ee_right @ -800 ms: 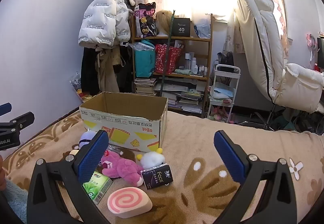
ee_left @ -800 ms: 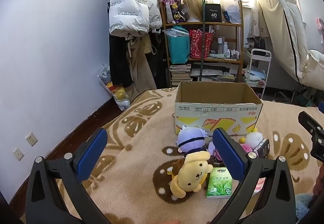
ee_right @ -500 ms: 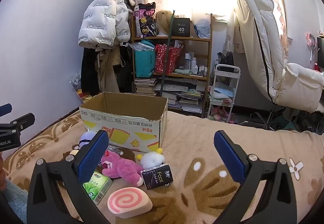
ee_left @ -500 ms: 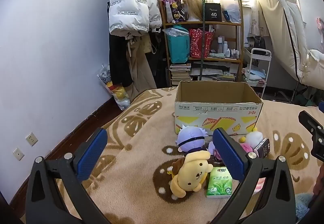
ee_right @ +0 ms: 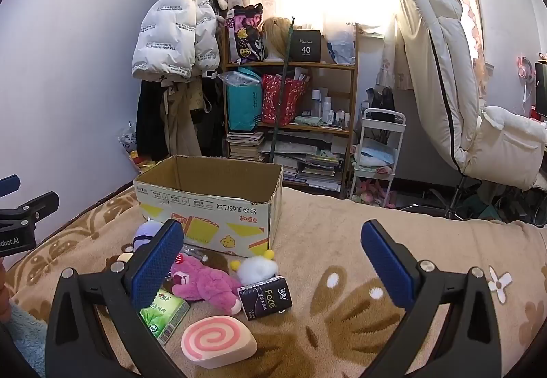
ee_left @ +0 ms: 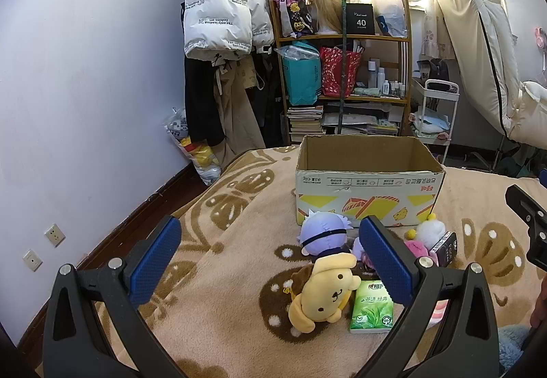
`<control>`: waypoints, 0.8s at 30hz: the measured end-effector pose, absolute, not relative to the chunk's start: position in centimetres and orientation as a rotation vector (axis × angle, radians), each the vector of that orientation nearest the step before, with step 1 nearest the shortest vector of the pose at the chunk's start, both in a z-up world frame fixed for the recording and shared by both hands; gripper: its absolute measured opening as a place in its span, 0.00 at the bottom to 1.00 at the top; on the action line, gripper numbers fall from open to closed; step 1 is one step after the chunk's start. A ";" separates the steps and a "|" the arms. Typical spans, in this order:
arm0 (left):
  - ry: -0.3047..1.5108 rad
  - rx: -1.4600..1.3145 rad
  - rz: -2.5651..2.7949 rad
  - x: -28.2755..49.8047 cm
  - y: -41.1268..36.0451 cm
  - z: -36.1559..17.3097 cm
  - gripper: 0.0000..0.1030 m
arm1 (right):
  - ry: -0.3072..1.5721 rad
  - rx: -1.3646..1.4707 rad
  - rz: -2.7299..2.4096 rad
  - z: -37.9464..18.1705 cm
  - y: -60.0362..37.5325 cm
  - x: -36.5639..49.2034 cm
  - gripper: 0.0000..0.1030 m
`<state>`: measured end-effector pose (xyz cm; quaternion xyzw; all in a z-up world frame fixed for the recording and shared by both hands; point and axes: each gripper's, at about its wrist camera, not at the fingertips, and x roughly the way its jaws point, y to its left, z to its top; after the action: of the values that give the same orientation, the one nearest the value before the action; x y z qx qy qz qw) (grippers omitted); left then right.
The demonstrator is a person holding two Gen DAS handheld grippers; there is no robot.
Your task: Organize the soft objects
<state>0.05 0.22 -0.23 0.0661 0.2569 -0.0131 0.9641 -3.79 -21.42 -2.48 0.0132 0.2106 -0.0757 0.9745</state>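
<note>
Nothing has moved since the earlier frames: both my grippers hang where they were and the toys lie as before. Patterned blanket (ee_left: 239, 261) carries everything. Cardboard box (ee_left: 369, 179) stands upright on it, top open; the inner walls I can see are bare, the floor of it is hidden from both views. Soft things lie in a cluster just in front of the box, all outside it: yellow dog plush (ee_left: 324, 292) nearest my left side, purple-haired doll (ee_left: 323, 232) behind it touching the box front, pink bear plush (ee_right: 205, 282), white pom-pom chick (ee_right: 254, 266), pink swirl cushion (ee_right: 218, 342). Green tissue pack (ee_left: 372, 306) beside the dog; black tissue pack (ee_right: 265, 297) beside the chick. Left gripper (ee_left: 270, 258): jaws spread wide, gripping nothing, above the blanket. Right gripper (ee_right: 273, 261): jaws equally wide, gripping nothing
</note>
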 end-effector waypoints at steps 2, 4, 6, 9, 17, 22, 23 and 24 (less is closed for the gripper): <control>0.522 0.135 -0.028 0.1 0.2 -0.2 0.99 | 0.424 0.027 -0.153 -2.5 -21.4 -3.8 1.00; 0.521 0.136 -0.026 0.0 0.2 -0.2 0.99 | 0.425 0.026 -0.153 -2.5 -21.4 -3.8 1.00; 0.523 0.136 -0.027 0.1 0.2 -0.4 0.99 | 0.424 0.027 -0.153 -2.5 -21.5 -3.8 1.00; 0.523 0.136 -0.023 0.2 0.3 -0.7 0.99 | 0.425 0.026 -0.153 -2.5 -21.4 -3.8 1.00; 0.524 0.138 -0.022 0.2 0.3 -0.7 0.99 | 0.424 0.026 -0.152 -2.5 -21.4 -3.8 1.00; 0.524 0.138 -0.022 0.2 0.2 -0.7 0.99 | 0.424 0.026 -0.152 -2.5 -21.4 -3.8 1.00; 0.524 0.138 -0.022 0.2 0.2 -0.7 0.99 | 0.424 0.026 -0.152 -2.5 -21.4 -3.8 1.00; 0.524 0.138 -0.021 0.2 0.2 -0.7 0.99 | 0.423 0.025 -0.153 -2.5 -21.4 -3.8 1.00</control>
<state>0.24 0.23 -0.73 0.0683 0.2588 -0.0104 0.9635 -3.80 -21.40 -2.49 0.0126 0.2099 -0.0758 0.9747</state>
